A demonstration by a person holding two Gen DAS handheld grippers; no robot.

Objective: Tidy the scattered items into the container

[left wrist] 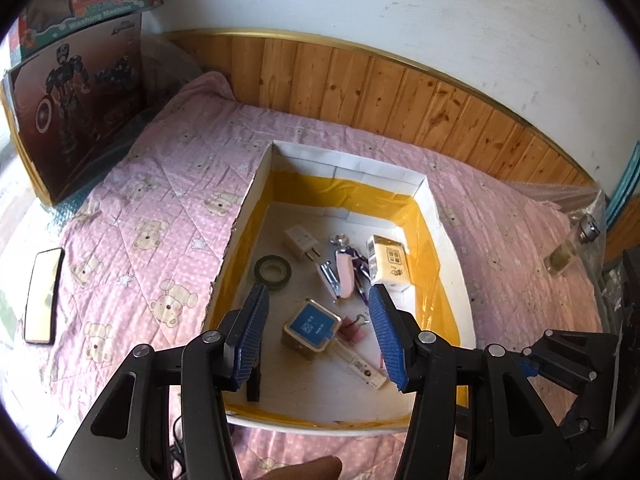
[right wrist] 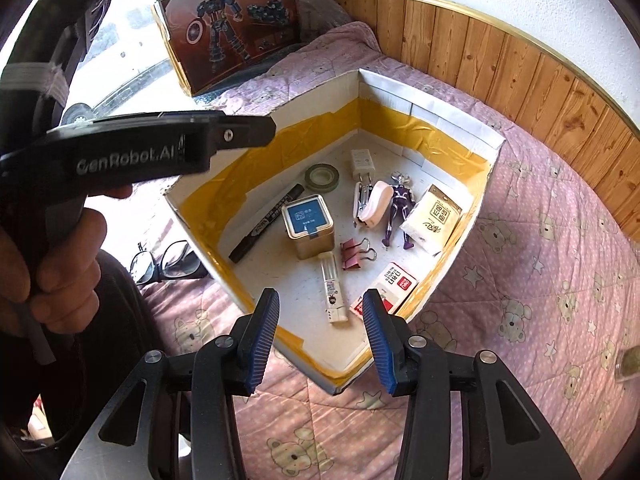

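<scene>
Found container (left wrist: pixel 344 160), a white box lined with yellow tape, sitting on the pink bear-print quilt (left wrist: pixel 160 200) of the bed. Already holds tape roll, plug, stapler, tin, binder clip, tissue pack, marker and other small things.

Checked left gripper (left wrist: pixel 318 292): fingers spread wide, nothing held, hovering over the near part of the box. Checked right gripper (right wrist: pixel 320 296): same, wide and empty, above the near corner.

Counted three things outside the box:
- Flat glossy slab (left wrist: pixel 42 296), far left on the quilt, well apart from the box. Possibly a mirror or a phone; cannot tell through the distortion at this edge. Judged stiff, thin, slippery and breakable. Best pinched across the short width near mid-length; soft bedding should let one finger dig under an edge.
- Small glass bottle (left wrist: pixel 562 258) with metal cap, upright at far right, yellowish liquid inside. Judged rigid, smooth, fragile, moderately heavy for its size. Best taken across the body below the cap, kept upright, set down rather than dropped.
- Glasses (right wrist: pixel 166 260), dark-framed, just beside the left wall of the box. Judged light, springy, lenses easily scratched. Best gripped at the bridge or a temple arm, away from the lenses.
</scene>
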